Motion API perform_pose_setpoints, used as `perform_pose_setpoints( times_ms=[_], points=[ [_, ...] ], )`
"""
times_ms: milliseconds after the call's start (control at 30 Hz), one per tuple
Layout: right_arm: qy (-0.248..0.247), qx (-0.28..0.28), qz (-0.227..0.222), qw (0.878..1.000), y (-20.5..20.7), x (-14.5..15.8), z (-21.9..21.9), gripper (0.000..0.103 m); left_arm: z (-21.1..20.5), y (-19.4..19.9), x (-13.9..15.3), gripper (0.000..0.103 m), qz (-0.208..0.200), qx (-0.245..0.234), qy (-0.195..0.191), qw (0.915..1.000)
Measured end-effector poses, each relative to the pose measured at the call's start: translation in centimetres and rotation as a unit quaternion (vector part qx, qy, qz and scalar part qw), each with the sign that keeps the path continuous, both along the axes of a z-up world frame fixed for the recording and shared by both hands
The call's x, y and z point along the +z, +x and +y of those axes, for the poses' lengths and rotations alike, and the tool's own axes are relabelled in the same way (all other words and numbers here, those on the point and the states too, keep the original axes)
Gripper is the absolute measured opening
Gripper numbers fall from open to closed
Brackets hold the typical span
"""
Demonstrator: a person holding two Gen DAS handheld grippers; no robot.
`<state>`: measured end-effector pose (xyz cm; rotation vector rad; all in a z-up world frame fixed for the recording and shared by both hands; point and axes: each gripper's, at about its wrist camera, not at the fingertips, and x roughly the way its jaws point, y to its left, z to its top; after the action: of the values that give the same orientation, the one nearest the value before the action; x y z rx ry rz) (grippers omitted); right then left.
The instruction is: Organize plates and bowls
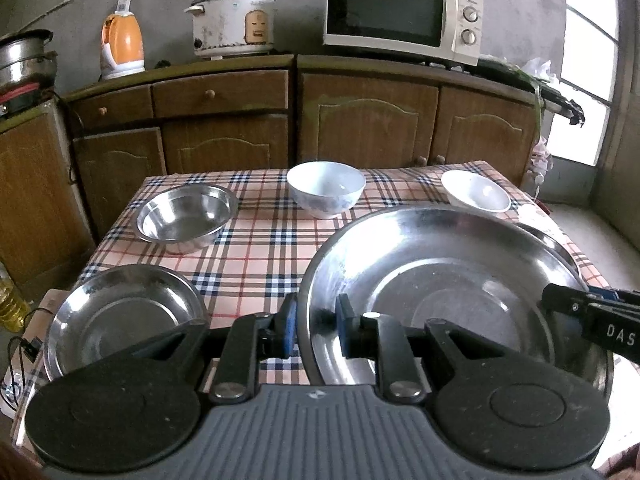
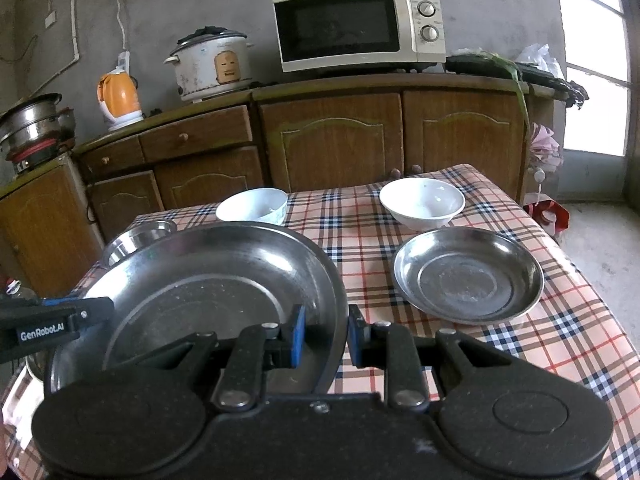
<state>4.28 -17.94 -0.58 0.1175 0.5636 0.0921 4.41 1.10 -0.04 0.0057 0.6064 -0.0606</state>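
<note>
A large steel plate (image 1: 440,280) was held above a checked bench (image 1: 256,256) by 2 claws. The left claw (image 1: 316,332) was clamped on its left rim, and the right claw (image 2: 326,338) was clamped on its right rim. Around it on the bench sat a steel bowl (image 1: 186,218), 2 smaller steel plates (image 1: 120,316) (image 2: 468,274) and 2 white bowls (image 1: 326,188) (image 1: 476,192).

The setting is a home kitchen. A microwave (image 1: 404,14), a rice cooker (image 1: 234,24) and an orange kettle (image 1: 122,46) stand on wooden cabinets (image 1: 368,120) against a bare grey wall. A table with a checked cloth (image 1: 256,252) carries bowls and metal plates.
</note>
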Motion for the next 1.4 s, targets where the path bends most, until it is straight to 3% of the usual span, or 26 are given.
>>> perform_pose_setpoints(
  times_ms=[1400],
  points=[
    [0.005, -0.003, 0.055, 0.998, -0.3, -4.5, -0.9, 0.028, -0.6, -0.1, -3.9, 0.021, 0.05, -0.003, 0.007, 0.9987]
  ],
)
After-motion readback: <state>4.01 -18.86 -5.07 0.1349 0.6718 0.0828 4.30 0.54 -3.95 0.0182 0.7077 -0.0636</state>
